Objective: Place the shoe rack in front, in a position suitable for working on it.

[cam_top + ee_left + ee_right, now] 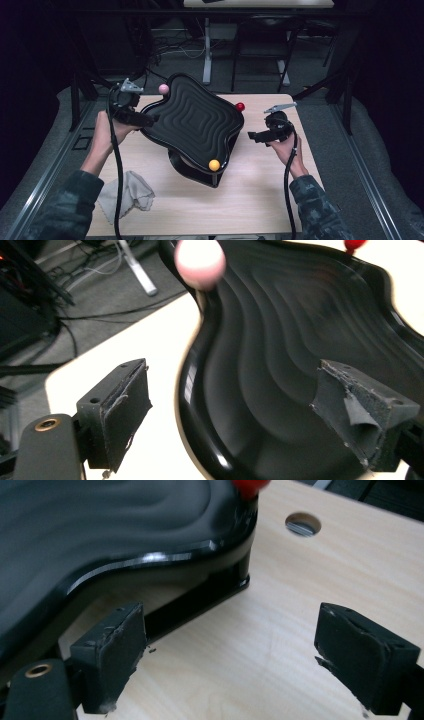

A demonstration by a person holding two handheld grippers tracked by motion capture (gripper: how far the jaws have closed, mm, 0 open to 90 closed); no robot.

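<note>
**Black wavy tray tilted on its stand between two parted hand-held grippers**

The black tray [192,122], ribbed in stepped contours, sat tilted on a black stand [197,172] near the middle of the counter [250,195]. Three small balls sat at its rim: a pink ball [163,89] at the far left lobe, a red ball [240,106] at the far right lobe, and a yellow ball [214,165] at the near lobe.

The left hand-held gripper [145,120] was at the tray's left edge. In the left gripper view its jaws stood wide apart and straddled that edge, one pad [120,410] over the counter and the other over the ribbed surface; neither pad pressed on it, so the grip was released.

The right hand-held gripper [256,136] hung just beside the tray's right edge, apart from it. In the right gripper view its jaws were likewise parted, with bare counter between them and the tray and stand off to one side.

A crumpled grey cloth [127,192] lay on the counter's near left corner, well apart from the tray. A round hole [303,524] in the counter showed beyond the red ball. Nothing lay between either gripper and the tray.
</note>
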